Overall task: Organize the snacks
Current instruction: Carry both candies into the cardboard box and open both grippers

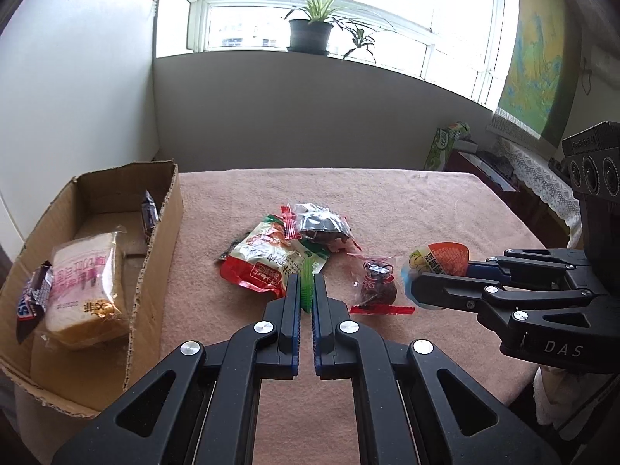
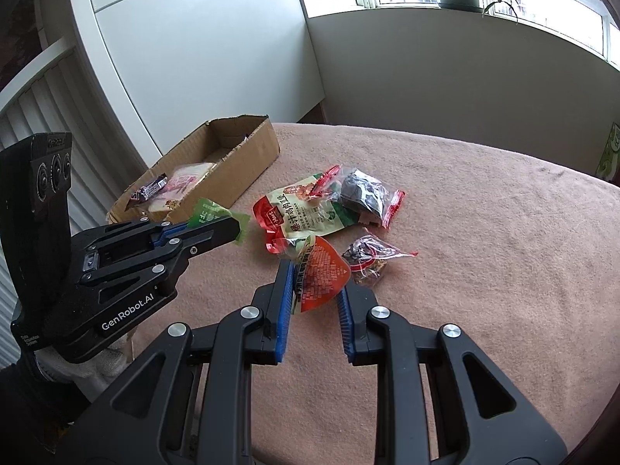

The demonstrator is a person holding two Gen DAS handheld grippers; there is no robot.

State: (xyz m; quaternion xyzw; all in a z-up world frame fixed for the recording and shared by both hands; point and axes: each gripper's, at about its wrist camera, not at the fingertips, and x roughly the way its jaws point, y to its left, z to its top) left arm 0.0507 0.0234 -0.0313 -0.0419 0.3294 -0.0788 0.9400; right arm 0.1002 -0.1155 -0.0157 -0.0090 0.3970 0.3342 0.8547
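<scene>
- Left gripper (image 1: 306, 290) is clamped on a thin green packet (image 1: 307, 286).
- Right gripper (image 2: 316, 283) grips an orange snack pack (image 2: 321, 279).
- Cardboard box (image 1: 155, 271) sits far left, holding wrapped bread (image 1: 87, 290).
- Other snacks (image 1: 267, 259) lie mid-table.

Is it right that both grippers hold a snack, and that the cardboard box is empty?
Not quite: the cardboard box is not empty. The left wrist view shows a bread pack and chocolate bars in it. The left gripper and right gripper do each hold a snack.
</scene>
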